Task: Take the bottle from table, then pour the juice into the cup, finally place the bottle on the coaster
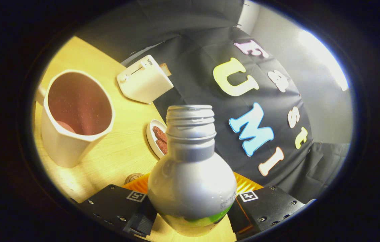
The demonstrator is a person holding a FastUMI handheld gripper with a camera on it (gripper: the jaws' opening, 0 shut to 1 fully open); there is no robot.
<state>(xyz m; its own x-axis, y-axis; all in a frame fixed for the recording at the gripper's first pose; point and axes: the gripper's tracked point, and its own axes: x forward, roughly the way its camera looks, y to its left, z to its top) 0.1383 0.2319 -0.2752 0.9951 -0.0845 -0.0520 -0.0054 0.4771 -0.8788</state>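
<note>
Wooden table point(116, 154) carries one cup point(76, 117), one toaster point(144, 79), one plate point(154, 136) of snacks and one orange coaster point(243, 183). One uncapped bottle point(191, 178) sits clenched between both fingers of the gripper point(191, 210), over the coaster.

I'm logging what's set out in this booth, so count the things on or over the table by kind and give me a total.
Bottle, uncapped, held between the gripper fingers: 1
Cup: 1
Toaster: 1
Small plate with brown pieces: 1
Orange coaster beyond the bottle: 1
Small round cap-like thing beside the coaster: 1
Total: 6
</note>
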